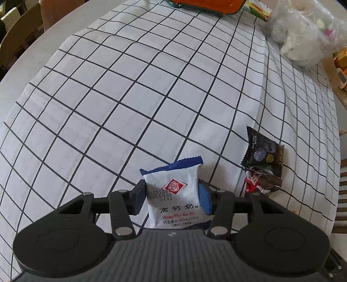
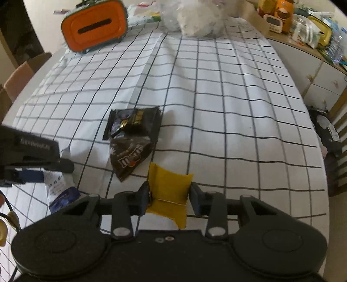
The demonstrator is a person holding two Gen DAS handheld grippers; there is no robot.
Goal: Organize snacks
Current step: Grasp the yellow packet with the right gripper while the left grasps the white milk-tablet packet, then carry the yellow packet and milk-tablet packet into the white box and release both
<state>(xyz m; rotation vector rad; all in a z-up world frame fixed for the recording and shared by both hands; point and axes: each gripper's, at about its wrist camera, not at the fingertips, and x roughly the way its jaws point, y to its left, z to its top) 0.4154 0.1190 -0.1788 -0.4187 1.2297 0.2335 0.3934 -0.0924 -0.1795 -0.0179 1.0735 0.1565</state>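
Note:
My left gripper is shut on a white and blue biscuit packet and holds it upright above the checked tablecloth. My right gripper is shut on a yellow snack packet. A black cookie packet and a brown M&M's packet lie touching each other on the cloth, right of the left gripper. In the right wrist view the black packet and the M&M's packet lie just ahead and left of the yellow one. The left gripper with its packet shows at the left edge.
An orange tissue box stands at the far edge of the table. A clear plastic bag with white contents lies at the far right. A cabinet with jars and a timer stands right of the table. Chairs stand at the left.

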